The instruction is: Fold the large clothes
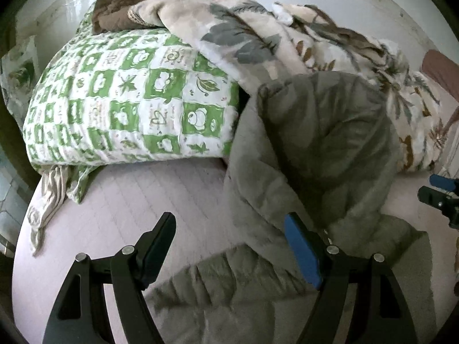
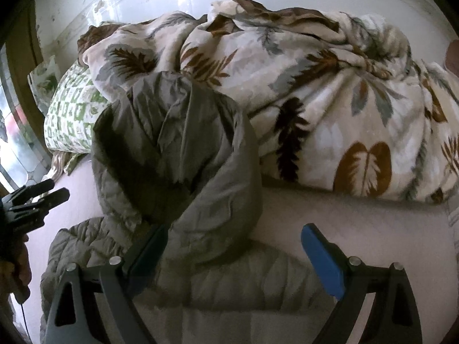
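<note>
Your left gripper [image 1: 229,246] has its jaws spread wide, nothing between the pads. The dark left finger [image 1: 156,246] is over bare sheet; the blue-padded right finger [image 1: 301,249] is over the edge of the grey-green quilted puffer jacket [image 1: 321,149]. I can't tell whether that pad touches the fabric or only overlaps it in view.

In the left wrist view the jacket runs from 1 o'clock of the fingers down to 5 o'clock, its bulk bunched up at the far end, a flatter quilted part spreading under and between the finger bases at 6 o'clock.

Your right gripper [image 2: 235,246] is also wide apart and clamps nothing. Its left finger [image 2: 149,246] is over the jacket [image 2: 178,149] at the foot of the humped part; its blue-padded right finger [image 2: 321,258] is clear of the hump, at the edge of the jacket's lower quilted band. The hump rises at 11 to 12 o'clock of the fingers; the quilted band crosses between them at 6 o'clock.

The jacket lies on the pale pink bed sheet [image 1: 137,200]. Beyond it at 12 to 2 o'clock is the cream fleece blanket with brown and grey leaf print [image 2: 330,109], touching the jacket's far side. At 10 o'clock in the left view is the green-and-white checked quilted bundle [image 1: 129,100], just beside the jacket, with a brown cloth [image 1: 114,11] on top at its far end.

Each gripper shows in the other's view: the right at 3 o'clock, the left at 9 o'clock.
</note>
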A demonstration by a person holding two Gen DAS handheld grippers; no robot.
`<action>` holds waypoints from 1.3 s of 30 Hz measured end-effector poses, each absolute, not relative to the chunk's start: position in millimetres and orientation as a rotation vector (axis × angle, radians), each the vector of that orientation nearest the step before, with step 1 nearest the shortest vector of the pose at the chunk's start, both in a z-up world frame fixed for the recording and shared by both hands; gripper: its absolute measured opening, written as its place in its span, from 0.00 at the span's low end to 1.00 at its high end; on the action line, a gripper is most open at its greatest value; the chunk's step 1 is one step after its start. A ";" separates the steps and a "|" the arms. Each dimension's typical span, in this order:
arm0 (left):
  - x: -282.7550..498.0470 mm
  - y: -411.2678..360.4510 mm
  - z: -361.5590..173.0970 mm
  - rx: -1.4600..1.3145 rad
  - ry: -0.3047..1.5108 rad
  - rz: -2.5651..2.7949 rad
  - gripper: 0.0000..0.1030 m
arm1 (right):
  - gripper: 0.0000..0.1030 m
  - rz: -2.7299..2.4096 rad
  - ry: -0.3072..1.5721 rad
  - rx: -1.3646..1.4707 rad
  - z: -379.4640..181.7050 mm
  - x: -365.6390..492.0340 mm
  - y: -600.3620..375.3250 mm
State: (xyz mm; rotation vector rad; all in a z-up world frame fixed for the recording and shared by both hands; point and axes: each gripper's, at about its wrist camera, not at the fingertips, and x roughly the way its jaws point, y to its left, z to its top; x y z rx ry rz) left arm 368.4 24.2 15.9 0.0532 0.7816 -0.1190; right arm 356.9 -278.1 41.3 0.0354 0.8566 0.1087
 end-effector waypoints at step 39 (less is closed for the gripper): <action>242.4 36.6 45.2 0.050 0.643 -0.466 0.09 | 0.11 0.298 0.768 -0.114 78.9 287.8 -245.2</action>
